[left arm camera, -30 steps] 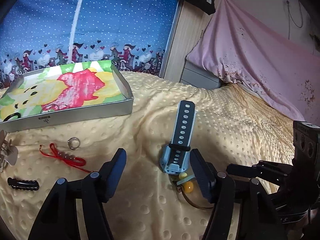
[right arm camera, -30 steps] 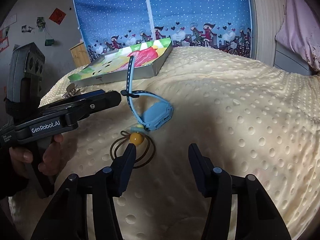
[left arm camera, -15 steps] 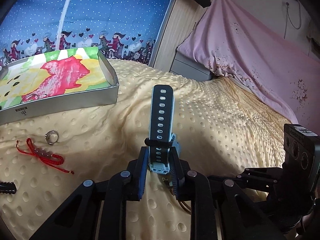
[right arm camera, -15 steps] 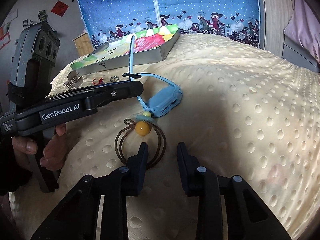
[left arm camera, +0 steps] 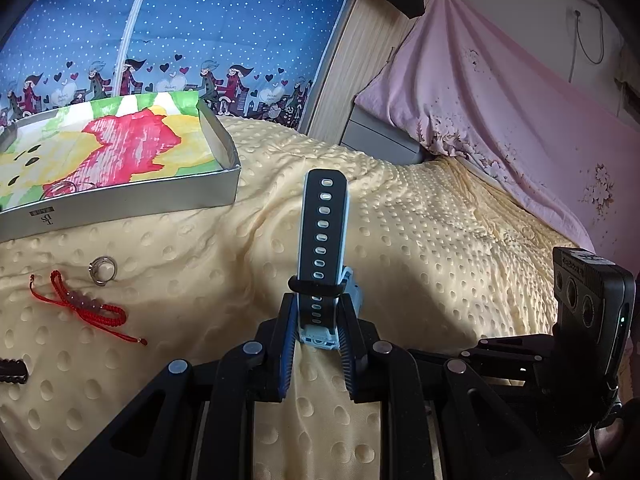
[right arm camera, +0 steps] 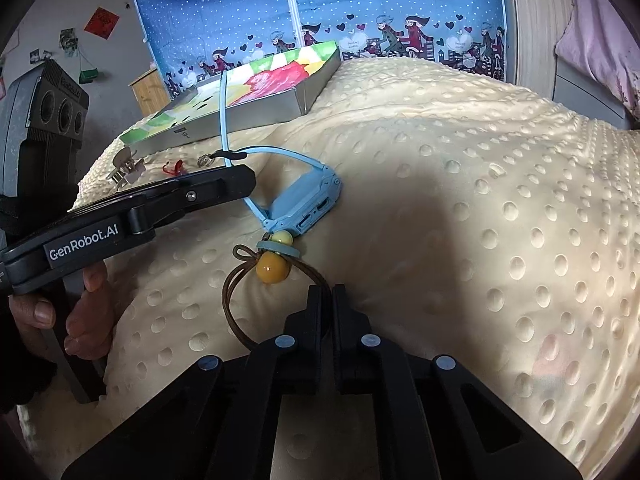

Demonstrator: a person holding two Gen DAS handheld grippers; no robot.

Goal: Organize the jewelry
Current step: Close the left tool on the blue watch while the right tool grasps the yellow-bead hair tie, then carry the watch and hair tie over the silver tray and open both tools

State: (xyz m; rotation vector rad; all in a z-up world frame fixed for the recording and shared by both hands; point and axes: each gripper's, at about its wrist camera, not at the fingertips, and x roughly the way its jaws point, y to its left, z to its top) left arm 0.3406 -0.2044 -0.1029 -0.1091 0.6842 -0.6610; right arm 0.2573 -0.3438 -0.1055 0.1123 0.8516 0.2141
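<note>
Holding the blue watch [left arm camera: 320, 240] tight, the left gripper [left arm camera: 318, 334] is clamped on its strap. The right gripper [right arm camera: 325, 304] pinches the brown cord bracelet [right arm camera: 272, 268] on the blanket [right arm camera: 460, 200]. Lift both slowly toward the box [left arm camera: 120, 200].

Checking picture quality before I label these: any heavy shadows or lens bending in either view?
Left wrist view: a dark shadow lies on the yellow dotted blanket around the blue watch; the corners go black. Right wrist view: a shadow lies right of the watch; the fisheye curves the blanket.
</note>
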